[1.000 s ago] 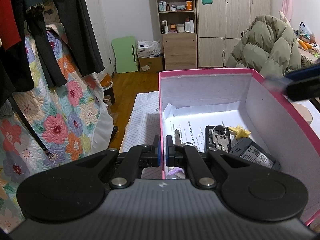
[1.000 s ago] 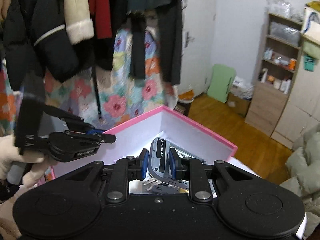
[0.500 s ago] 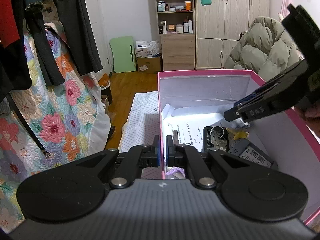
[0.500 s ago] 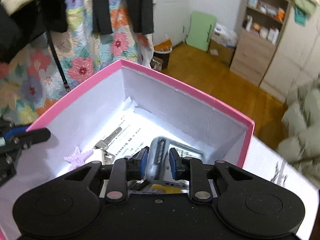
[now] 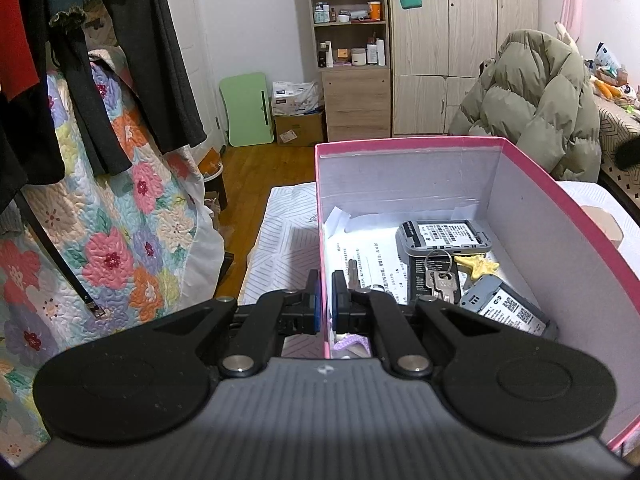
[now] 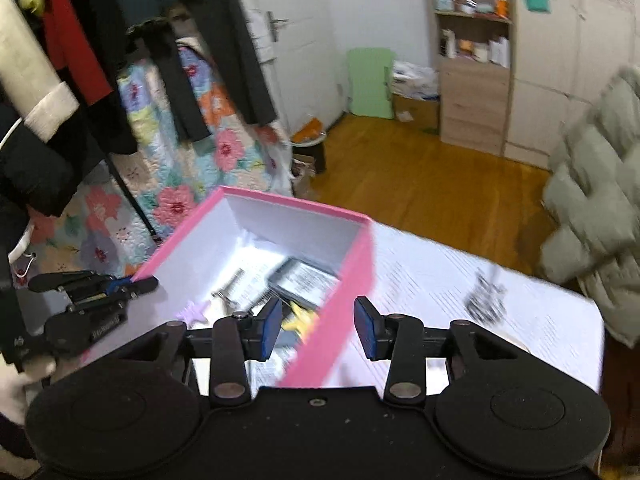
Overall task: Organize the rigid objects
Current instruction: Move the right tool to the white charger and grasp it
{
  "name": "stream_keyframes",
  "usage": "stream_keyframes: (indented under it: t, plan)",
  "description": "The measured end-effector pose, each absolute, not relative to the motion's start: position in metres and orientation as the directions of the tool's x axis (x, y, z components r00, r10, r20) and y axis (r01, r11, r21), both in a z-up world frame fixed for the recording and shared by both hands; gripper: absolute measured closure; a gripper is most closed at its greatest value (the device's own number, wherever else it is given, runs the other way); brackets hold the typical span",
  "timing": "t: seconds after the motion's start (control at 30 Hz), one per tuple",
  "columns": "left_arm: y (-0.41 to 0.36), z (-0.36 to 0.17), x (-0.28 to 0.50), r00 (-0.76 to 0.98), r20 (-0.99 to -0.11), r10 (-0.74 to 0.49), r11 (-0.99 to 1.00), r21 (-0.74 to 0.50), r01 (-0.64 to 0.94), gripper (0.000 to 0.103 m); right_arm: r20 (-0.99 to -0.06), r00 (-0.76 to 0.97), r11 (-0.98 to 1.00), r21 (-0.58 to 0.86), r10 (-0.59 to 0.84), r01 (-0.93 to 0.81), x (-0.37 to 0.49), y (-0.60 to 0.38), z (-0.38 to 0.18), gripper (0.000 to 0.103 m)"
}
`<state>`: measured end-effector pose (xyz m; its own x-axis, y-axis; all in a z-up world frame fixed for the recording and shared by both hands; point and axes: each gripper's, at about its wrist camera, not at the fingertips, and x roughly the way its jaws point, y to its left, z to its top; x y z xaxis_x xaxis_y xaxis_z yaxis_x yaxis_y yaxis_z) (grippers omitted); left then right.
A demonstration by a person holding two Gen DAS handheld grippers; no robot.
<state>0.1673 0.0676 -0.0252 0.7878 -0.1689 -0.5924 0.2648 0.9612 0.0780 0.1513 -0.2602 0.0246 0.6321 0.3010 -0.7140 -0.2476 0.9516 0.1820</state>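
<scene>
Right tongs point(image 6: 316, 326) had just been opening and hung empty over the box point(image 6: 328, 320) rim; the battery point(image 5: 442, 236) I carried a moment earlier lay inside. Left tongs point(image 5: 325, 300) clamped the box wall. Keys point(image 6: 486, 298) outside seemed next.

Matt pink cardboard box point(image 5: 404, 148), shiny metal keys point(image 5: 440, 280), printed paper point(image 5: 368, 256), glossy wood floor point(image 6: 420, 176)

Printed lines on the white paper sheet point(image 5: 372, 256) lining the pink cardboard box point(image 5: 560, 196), too small to read. Label text on the grey flat battery pack point(image 5: 442, 234) near the far wall, and QR codes on the second grey pack point(image 5: 506, 310) by the right wall, likewise illegible.
</scene>
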Motion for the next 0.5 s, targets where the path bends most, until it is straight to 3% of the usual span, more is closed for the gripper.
stream_keyframes:
  t: [0.5]
  plan:
    - [0.066, -0.025, 0.167, 0.787, -0.597, -0.155, 0.96, 0.098, 0.264, 0.099, -0.803, 0.535, 0.958, 0.284, 0.263, -0.044, 0.126, -0.325, -0.048, 0.051]
